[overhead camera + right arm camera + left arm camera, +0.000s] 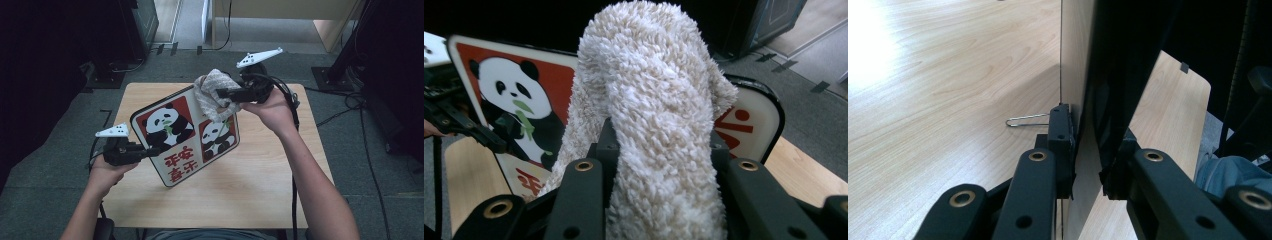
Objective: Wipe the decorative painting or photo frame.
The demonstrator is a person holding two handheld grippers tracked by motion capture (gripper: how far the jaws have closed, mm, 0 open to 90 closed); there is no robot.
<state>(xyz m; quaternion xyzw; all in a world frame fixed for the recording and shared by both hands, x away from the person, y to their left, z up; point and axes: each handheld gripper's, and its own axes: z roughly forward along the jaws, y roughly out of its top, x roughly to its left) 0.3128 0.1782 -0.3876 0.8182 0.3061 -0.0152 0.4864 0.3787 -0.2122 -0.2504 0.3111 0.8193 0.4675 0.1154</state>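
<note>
- Left tongs point(148, 151) pinch the left edge of the panda board point(186, 134), holding it tilted above the bench point(260, 185).
- Right tongs point(222, 93) pinch a fluffy cloth point(212, 92) against the board's top edge.
- Risk: pressing with the cloth could twist the board out of its one-edge grip.

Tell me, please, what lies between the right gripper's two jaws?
A fluffy cream cloth lies bunched between the jaws of the right gripper, which clamp it; the right gripper view shows it.
</note>
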